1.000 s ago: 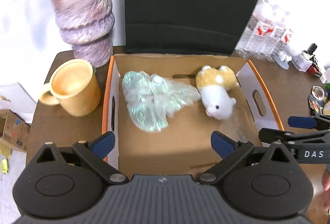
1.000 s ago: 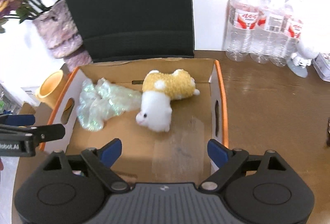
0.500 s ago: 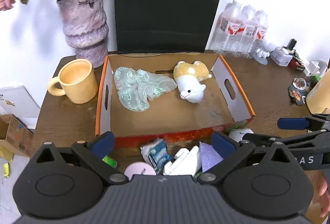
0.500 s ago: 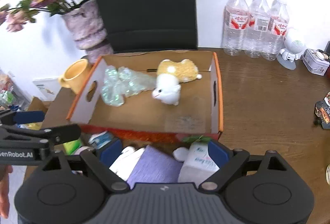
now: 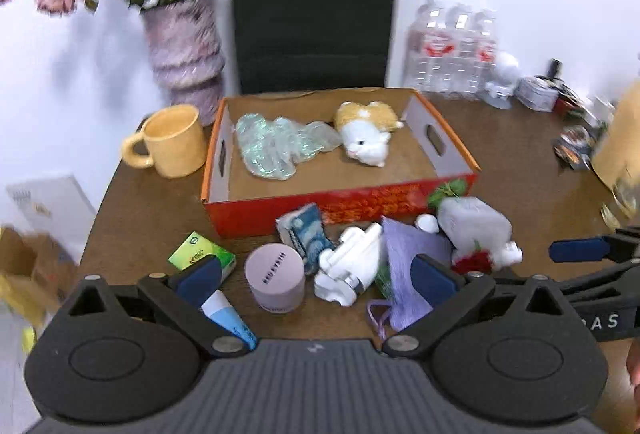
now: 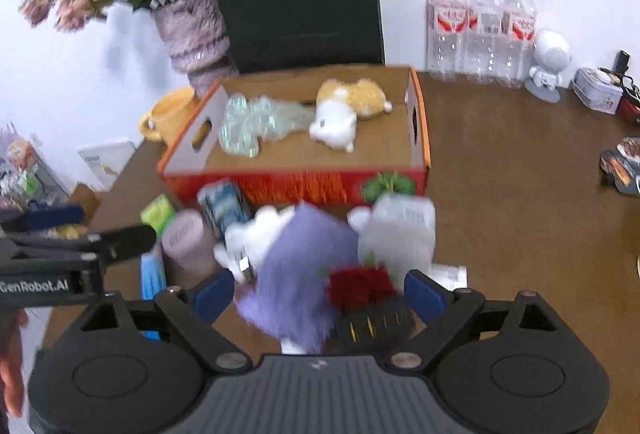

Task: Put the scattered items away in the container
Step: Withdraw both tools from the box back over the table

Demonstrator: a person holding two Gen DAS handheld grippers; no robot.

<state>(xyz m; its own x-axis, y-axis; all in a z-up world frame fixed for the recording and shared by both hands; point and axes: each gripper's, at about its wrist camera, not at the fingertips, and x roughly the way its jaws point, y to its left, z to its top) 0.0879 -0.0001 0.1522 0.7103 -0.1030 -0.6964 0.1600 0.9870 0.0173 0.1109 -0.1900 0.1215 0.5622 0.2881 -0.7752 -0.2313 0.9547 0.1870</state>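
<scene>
1. Left wrist view: left gripper point(image 5: 316, 276) spread wide, nothing between its pads, held above the clutter at the near edge of the counter point(image 5: 516, 178).
2. Right wrist view: right gripper point(image 6: 318, 292) likewise agape and empty, over the same pile; this view is blurred near the pads.
3. Box point(image 5: 340, 204), orange-red outside, sits mid-counter with its near wall facing both cameras.
4. Inside the box: plush point(image 5: 366, 138) toward the back right, lying on its side; crinkled film point(image 5: 280, 146) to its left, touching it.
5. Outside, just before the near wall, items lie packed together: green packet point(image 5: 200, 254) at left; pink jar point(image 5: 274, 278) upright beside it; blue pouch point(image 5: 306, 234) leaning at the wall; white plastic piece point(image 5: 348, 262); purple cloth point(image 5: 408, 254); white bottle point(image 5: 474, 230) on its side at right, with something red point(image 5: 472, 261) by it.
6. Blue-and-white tube point(image 5: 228, 316) lies under the left gripper's left finger.
7. Mug point(image 5: 172, 140) stands left of the box, close beside it; vase point(image 5: 184, 50) behind the mug.
8. Water bottles point(image 6: 482, 30) stand at the back right against the wall, apart from the box.
</scene>
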